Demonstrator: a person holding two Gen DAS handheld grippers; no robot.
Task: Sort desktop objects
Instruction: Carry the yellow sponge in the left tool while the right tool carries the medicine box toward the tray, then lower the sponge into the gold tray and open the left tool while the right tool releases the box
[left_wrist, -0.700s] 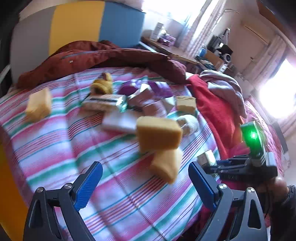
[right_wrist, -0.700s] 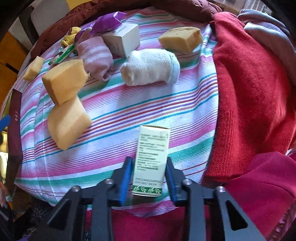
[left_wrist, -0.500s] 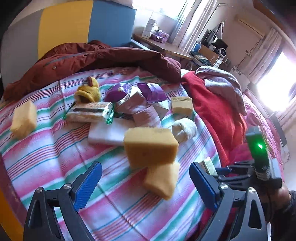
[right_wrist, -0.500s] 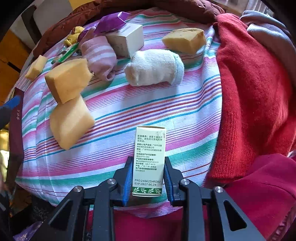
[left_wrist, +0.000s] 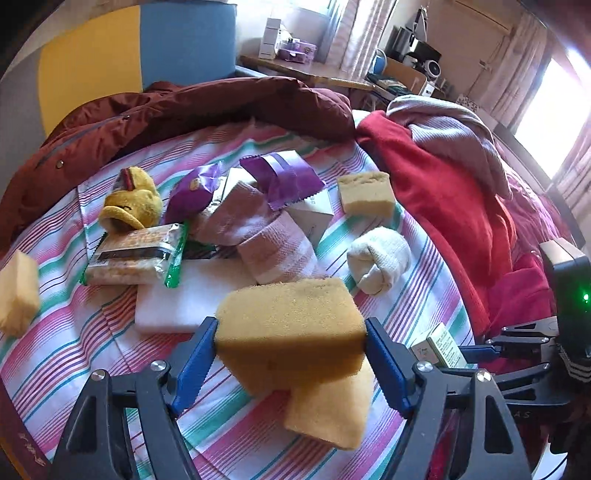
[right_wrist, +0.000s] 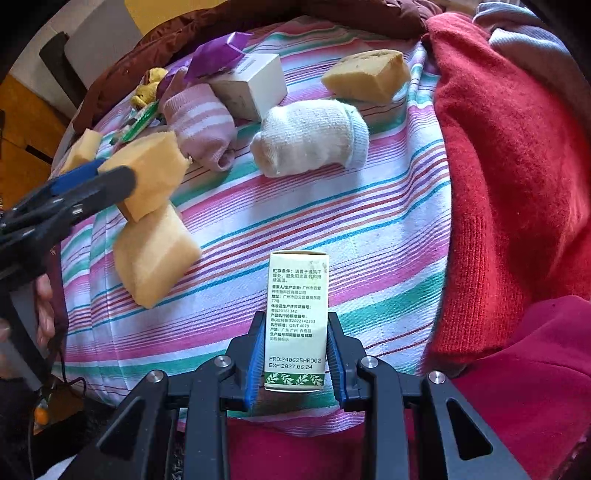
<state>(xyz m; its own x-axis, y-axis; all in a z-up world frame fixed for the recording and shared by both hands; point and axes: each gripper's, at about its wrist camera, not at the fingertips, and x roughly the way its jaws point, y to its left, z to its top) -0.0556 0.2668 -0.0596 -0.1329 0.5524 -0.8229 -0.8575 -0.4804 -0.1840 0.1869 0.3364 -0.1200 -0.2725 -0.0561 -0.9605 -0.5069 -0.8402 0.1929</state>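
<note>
Mid-sort, both hands busy. Got the left gripper (left_wrist: 290, 326) spread wide and pinching the top sponge (left_wrist: 288, 314) end to end, pads pressed against both short sides, no real squash showing. Sitting tilted on the lower sponge (left_wrist: 328, 410), near the front edge of the striped cloth (left_wrist: 55, 350). Can't tell whether it's off the lower one yet.

Got the right gripper (right_wrist: 295, 321) clamped tight on the box (right_wrist: 297, 295), small cream carton with printed text, held upright by its lower half above the cloth's near edge, just beside the red sweater (right_wrist: 498, 166).

Looks like the pick-up step for the sponge, with the box already in hand and waiting for a home. Plenty left in the heap: white sock (left_wrist: 378, 258), pink sock (left_wrist: 273, 240), snack pack (left_wrist: 133, 254), more sponges further back.

Next up, probably: lift the top sponge straight up so as not to drag the lower one off the edge. Soft foam, so expect some give and maybe a slip with a grip that wide. Then carry each to its own group. Can't spot any bin or tray in either view, so no guessing at the drop spot.
</note>
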